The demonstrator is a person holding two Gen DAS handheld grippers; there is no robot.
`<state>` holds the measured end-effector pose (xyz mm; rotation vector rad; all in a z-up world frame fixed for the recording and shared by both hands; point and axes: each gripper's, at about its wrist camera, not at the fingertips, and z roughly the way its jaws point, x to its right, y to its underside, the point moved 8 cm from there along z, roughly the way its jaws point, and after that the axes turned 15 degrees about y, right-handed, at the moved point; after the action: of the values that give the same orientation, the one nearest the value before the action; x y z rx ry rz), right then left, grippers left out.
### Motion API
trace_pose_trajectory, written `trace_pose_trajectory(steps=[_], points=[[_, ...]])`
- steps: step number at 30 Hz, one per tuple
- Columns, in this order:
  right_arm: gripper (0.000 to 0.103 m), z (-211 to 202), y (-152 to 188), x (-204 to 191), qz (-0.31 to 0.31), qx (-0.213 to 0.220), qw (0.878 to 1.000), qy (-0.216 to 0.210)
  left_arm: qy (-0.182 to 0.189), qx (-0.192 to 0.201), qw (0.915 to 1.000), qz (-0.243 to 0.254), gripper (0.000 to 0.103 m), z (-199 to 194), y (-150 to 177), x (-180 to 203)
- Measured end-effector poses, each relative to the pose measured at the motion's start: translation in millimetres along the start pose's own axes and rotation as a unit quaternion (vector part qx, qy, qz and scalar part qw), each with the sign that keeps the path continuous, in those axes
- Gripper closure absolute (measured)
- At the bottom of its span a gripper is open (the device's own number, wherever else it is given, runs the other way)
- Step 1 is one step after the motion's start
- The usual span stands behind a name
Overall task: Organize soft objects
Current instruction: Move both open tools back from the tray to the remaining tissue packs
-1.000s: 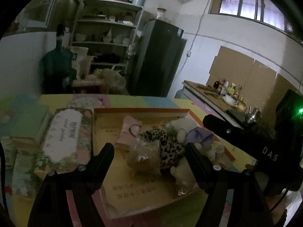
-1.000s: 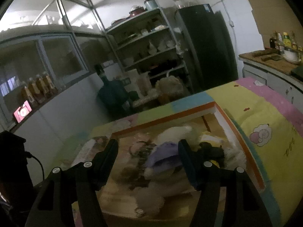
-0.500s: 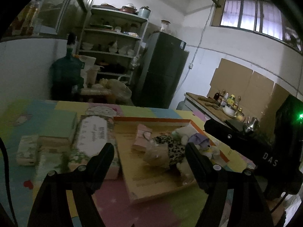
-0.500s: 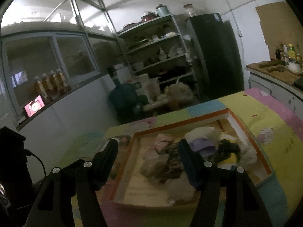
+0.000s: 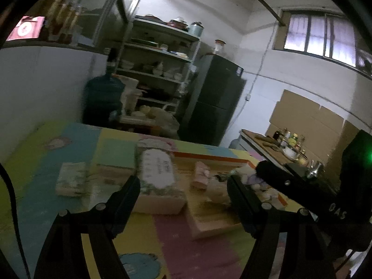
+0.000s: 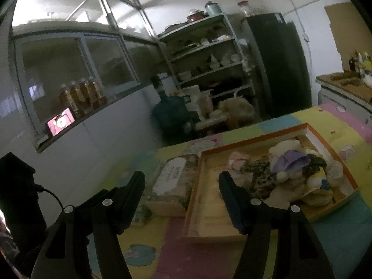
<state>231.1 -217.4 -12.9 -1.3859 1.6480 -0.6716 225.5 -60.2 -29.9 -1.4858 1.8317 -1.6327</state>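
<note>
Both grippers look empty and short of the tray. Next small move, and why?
Probably bring the right gripper forward over the tray toward the plush pile. Both it and the left gripper are open and empty, with every toy lying in the tray.

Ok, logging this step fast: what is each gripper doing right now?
Left gripper: open, holding nothing.
Right gripper: open, holding nothing.

"DAS", likely, on right claw [image 5: 300,194].
</note>
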Motion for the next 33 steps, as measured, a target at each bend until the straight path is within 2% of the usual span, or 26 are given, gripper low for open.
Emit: trace_pose_trajectory(steps=[9,12,18,24,33], points=[[0.035,-2.8,10.3,-37.7,-0.004,-0.002,1.000,-0.027,-0.053,0.020,0.9983,0.011,0.026,-44.2,-8.0,-33.8],[0.035,-0.6,21.8,-57.1,-0.005,-0.016,0.998,-0.060,-0.076,0.031,0.9966,0.010,0.026,-62.5,-13.8,-50.8],[0.035,9.1,39.9,-84.0,-0.019,-0.044,0.996,-0.077,-0.116,0.045,0.9923,-0.006,0.026,-92.4,-17.5,-89.8],[0.035,20.8,54.2,-108.4,-0.033,-0.065,0.994,-0.087,-0.137,0.050,0.9891,-0.021,0.026,-108.9,-14.1,-120.1],[0.035,44.4,82.9,-139.8,-0.060,-0.107,0.988,-0.091,-0.140,0.043,0.9889,-0.023,0.026,-112.4,-10.9,-143.0]])
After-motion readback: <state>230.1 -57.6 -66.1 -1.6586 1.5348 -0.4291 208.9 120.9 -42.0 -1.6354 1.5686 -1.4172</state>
